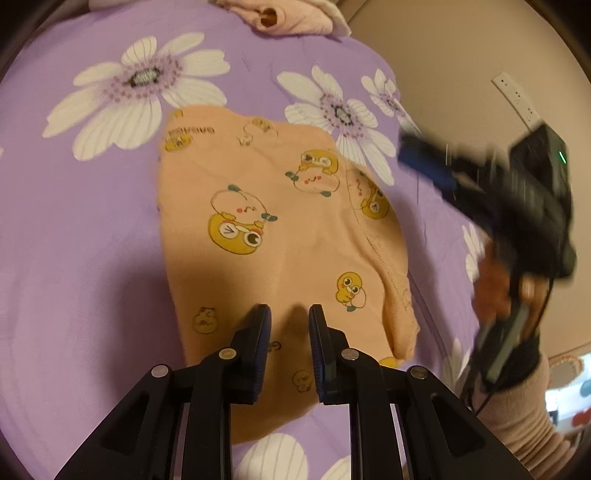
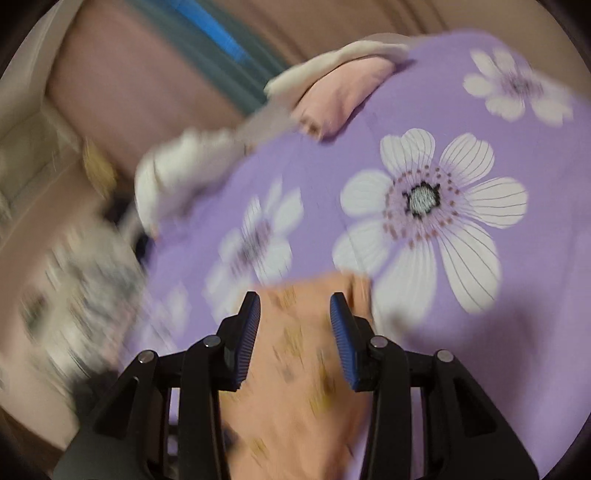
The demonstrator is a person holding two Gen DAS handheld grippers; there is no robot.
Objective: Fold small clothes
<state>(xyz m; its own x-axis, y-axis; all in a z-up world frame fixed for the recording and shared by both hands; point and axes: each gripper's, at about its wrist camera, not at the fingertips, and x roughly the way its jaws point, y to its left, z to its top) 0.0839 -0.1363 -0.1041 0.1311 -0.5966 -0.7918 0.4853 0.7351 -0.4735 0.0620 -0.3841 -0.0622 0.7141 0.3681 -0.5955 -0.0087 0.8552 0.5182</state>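
A peach-orange small garment [image 1: 280, 229] printed with yellow ducks lies folded on the purple flowered sheet [image 1: 92, 221]. My left gripper [image 1: 286, 317] hovers over its near part, jaws a narrow gap apart, with nothing pinched between them. My right gripper [image 1: 410, 147] shows blurred at the right, off the garment's right edge and above the sheet. In the right wrist view the right gripper [image 2: 295, 306] stands open over the same garment [image 2: 295, 369], which lies below the fingers and is not gripped.
A pile of pink and cream clothes [image 1: 291, 18] sits at the sheet's far edge, also seen as the pink bundle [image 2: 340, 96]. A white cloth [image 2: 177, 173] lies at the sheet's left edge. A hand [image 1: 495, 291] and pink sleeve [image 1: 524, 417] hold the right gripper. Beige wall with a socket [image 1: 517, 99].
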